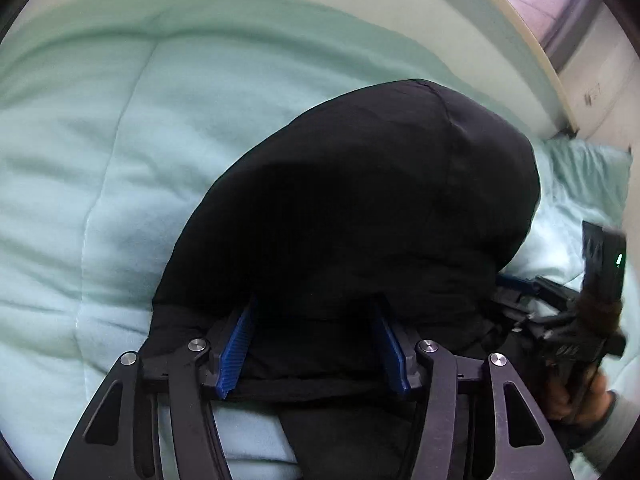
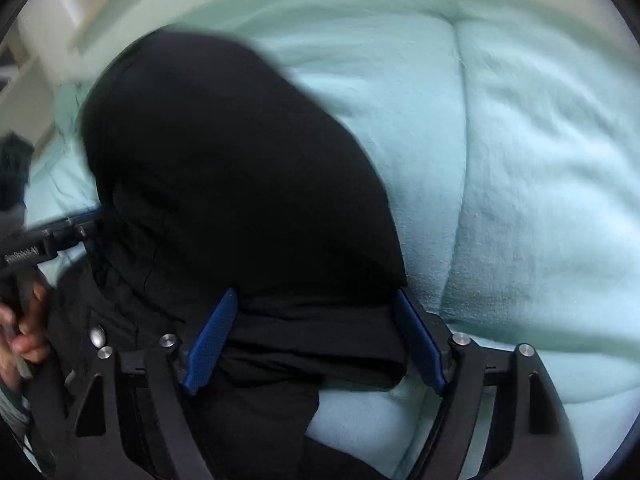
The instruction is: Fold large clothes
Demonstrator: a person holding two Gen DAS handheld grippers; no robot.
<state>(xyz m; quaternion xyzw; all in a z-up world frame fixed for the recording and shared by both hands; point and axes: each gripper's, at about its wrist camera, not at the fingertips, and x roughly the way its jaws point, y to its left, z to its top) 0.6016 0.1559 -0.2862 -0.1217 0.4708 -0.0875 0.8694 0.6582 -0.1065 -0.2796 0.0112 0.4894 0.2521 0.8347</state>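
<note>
I hold one tool in each hand over a soft, pale green blanket (image 1: 100, 184). A big black piece of clothing (image 1: 360, 208) lies on the blanket in a rounded heap.

My left gripper (image 1: 316, 344) is on the left side, at the near edge of the black cloth. Its two blue fingers (image 1: 236, 344) stand apart. The cloth lies between them, but they do not squeeze it.

My right gripper (image 2: 316, 340) is on the right side, just beside the left one. Its blue fingers (image 2: 210, 344) stand wide apart too. The near fold of the black cloth lies between them, loose.

Far off to the side I see a pale wall (image 1: 532, 64).
</note>
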